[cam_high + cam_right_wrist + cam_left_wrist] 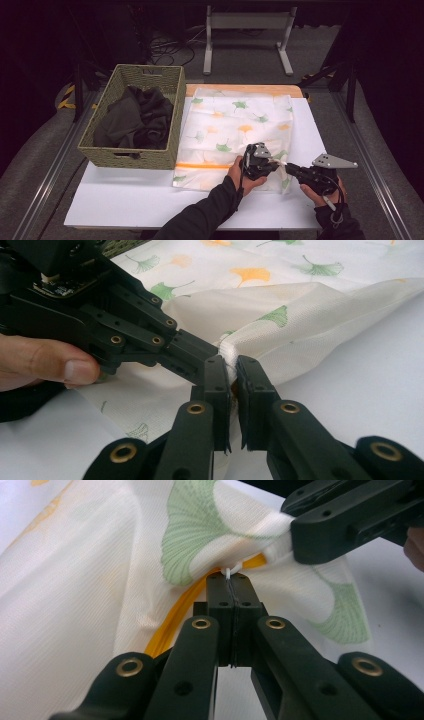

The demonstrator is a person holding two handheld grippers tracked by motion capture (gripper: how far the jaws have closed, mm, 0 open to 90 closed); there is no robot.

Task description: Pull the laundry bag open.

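Dark floor and cables surround your white bench (125, 200), where a white mesh laundry bag printed with green and orange ginkgo leaves (235, 125) lies flat beside a woven olive basket (107, 152) holding dark clothes (135, 120). Both claws meet at the bag's near right corner. Your left claw (231, 582) is pressed together on the small white zipper pull (231, 572) at the end of the orange zipper (170, 625). Your right claw (232, 371) is clamped on a bunched fold of the mesh just beside it, its jaws a sliver apart around the cloth. That pairing probably anchors the fabric so the pull can slide without dragging the bag. No brand, label or writing can be read on the bag or basket.
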